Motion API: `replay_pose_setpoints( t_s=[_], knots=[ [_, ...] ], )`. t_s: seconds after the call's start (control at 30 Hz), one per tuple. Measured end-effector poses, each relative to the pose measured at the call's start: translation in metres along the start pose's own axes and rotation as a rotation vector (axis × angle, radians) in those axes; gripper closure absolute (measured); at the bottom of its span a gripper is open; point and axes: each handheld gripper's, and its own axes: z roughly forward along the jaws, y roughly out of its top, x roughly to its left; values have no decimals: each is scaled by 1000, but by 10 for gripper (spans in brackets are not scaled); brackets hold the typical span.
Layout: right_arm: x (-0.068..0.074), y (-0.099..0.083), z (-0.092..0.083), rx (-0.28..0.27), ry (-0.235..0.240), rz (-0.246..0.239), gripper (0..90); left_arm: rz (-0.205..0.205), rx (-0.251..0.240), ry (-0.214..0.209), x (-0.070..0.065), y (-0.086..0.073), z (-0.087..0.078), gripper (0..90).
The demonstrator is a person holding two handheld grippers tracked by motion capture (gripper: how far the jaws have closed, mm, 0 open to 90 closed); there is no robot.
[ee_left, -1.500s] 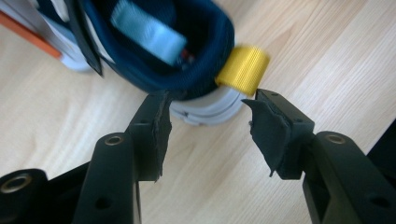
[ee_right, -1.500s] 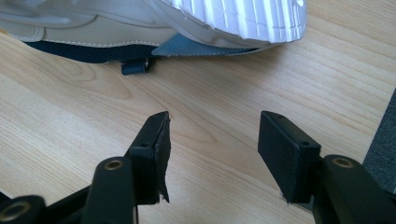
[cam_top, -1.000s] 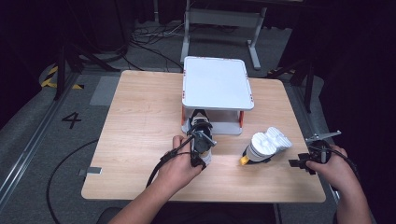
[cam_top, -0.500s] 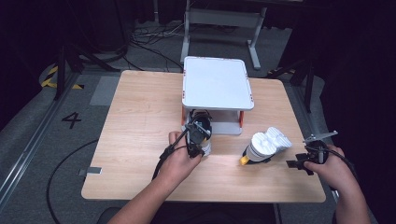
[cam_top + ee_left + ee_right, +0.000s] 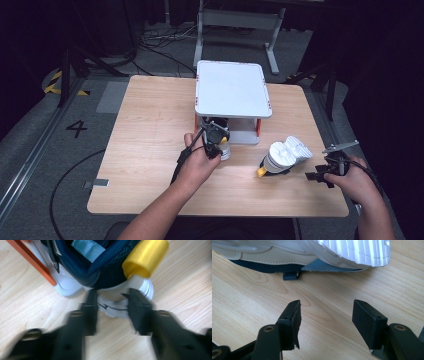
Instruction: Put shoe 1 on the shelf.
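Your left hand-held gripper (image 5: 110, 312) has its jaws parted on either side of the white rubber heel of a navy mesh shoe (image 5: 100, 272) with a yellow webbing loop, at the front edge of the white rack (image 5: 232, 90). Right of the rack, a second shoe (image 5: 285, 155) lies on its side on the wood-grain table (image 5: 150, 125), ribbed sole showing. Your right hand-held gripper (image 5: 325, 315) is open, near it.
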Motion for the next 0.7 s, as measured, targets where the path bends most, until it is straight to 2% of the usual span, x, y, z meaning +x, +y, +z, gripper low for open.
replay_pose_setpoints(
  t_s=[0.03, 0.13, 0.17, 0.3, 0.4, 0.5, 0.53, 0.57, 0.6, 0.67, 0.7],
  knots=[
    [0, 0, 0, 0, 0, 1, 412, -3, -14, 11, 1, 1, 0, 779],
    [0, 0, 0, 0, 0, 1, 411, -24, -5, -6, 3, 4, 3, 800],
    [0, 0, 0, 0, -1, 1, 411, -16, -2, -6, 1, 4, 3, 799],
    [0, 0, -1, -5, -1, 2, 411, -5, -4, -94, -10, 1, -6, 807],
    [-1, -1, 0, -3, -5, 4, 410, -2, 6, -158, -18, 2, -4, 820],
    [0, 0, 0, -1, -1, -1, 410, -2, 23, -170, -22, 4, 12, 821],
    [1, 0, 0, -3, 0, -2, 410, -10, 15, -176, -22, 4, 17, 821],
    [1, 0, -1, -8, 1, -3, 409, -10, 15, -176, -22, 4, 17, 818],
    [1, 0, -2, -10, 0, -2, 409, -24, -2, -168, -18, 6, 25, 827],
    [0, 0, -2, -11, -1, -2, 410, -39, -15, -179, -17, 6, 26, 863],
    [-1, -1, -2, -12, -4, 0, 409, -38, -38, -158, -13, 8, 27, 864]
  ],
)
